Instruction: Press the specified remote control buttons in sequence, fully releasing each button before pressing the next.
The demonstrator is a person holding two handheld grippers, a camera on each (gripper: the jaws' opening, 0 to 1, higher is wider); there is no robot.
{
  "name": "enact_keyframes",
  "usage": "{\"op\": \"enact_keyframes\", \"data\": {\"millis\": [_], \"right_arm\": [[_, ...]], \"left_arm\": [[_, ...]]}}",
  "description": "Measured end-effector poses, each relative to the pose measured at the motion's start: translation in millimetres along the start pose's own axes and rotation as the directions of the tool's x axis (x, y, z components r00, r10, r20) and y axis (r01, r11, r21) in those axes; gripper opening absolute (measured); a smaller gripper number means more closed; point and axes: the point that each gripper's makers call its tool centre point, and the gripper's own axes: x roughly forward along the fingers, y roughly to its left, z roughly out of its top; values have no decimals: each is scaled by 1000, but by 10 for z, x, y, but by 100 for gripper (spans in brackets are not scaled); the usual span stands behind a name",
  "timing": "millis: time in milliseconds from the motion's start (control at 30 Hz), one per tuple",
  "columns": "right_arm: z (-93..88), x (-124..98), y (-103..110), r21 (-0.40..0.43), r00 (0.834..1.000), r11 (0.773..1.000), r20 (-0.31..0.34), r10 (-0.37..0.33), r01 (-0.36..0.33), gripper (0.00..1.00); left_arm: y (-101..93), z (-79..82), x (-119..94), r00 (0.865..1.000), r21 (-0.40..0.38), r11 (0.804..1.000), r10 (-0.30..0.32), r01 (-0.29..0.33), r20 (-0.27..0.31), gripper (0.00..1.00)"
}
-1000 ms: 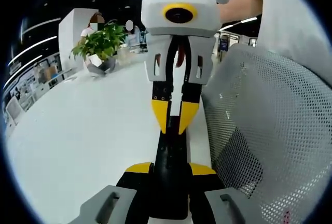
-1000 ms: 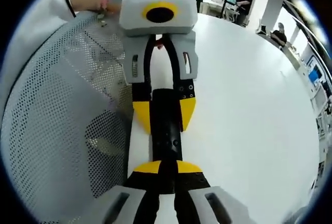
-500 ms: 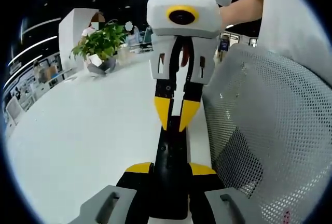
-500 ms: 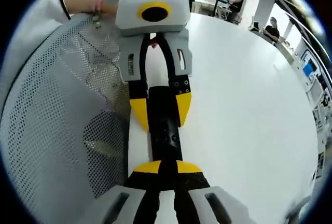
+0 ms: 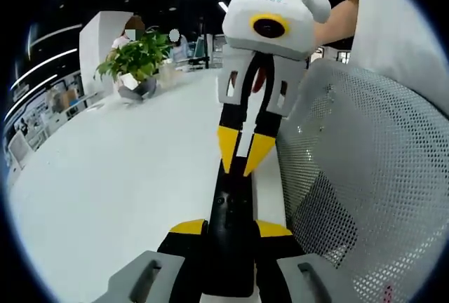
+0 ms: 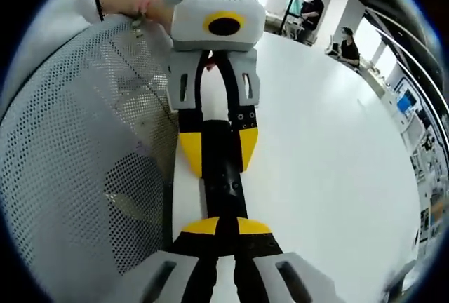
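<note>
We see the slim black remote control [image 5: 231, 226] clamped at each end by the left gripper [image 5: 230, 228] and right gripper [image 6: 222, 225], above a broad white table [image 5: 105, 177]; a white mesh chair back [image 5: 365, 177] beside, a leafy potted plant [image 5: 137, 61] far left.

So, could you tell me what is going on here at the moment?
A person is holding a gripper in each hand at the edge of a white table, beside a mesh chair back. The left gripper is clamped on one end of a black remote control. The right gripper has its yellow tips at the remote's other end, close together. Whether a button is being pressed cannot be told. A potted plant stands farther back.
</note>
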Motion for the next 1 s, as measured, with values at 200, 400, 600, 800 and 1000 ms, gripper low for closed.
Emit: {"op": "enact_keyframes", "data": {"millis": [200, 400, 600, 800, 1000], "right_arm": [[10, 9, -11, -16, 999, 1000, -39, -1, 1, 1], [7, 14, -70, -5, 999, 1000, -49, 0, 0, 0], [4, 3, -48, -16, 999, 1000, -42, 1, -1, 0], [12, 8, -50, 50, 1000, 999, -16, 19, -18, 0], [30, 40, -67, 27, 996, 998, -55, 66, -65, 0]], "left_arm": [[0, 8, 0, 1000, 3, 1000, -4, 4, 1, 25], [3, 11, 0, 1000, 1, 1000, -3, 3, 1, 25], [7, 9, 3, 1000, -1, 1000, -3, 3, 3, 25], [9, 4, 6, 1000, -1, 1000, -4, 4, 5, 25], [8, 5, 7, 1000, -4, 1000, -3, 3, 7, 25]]}}
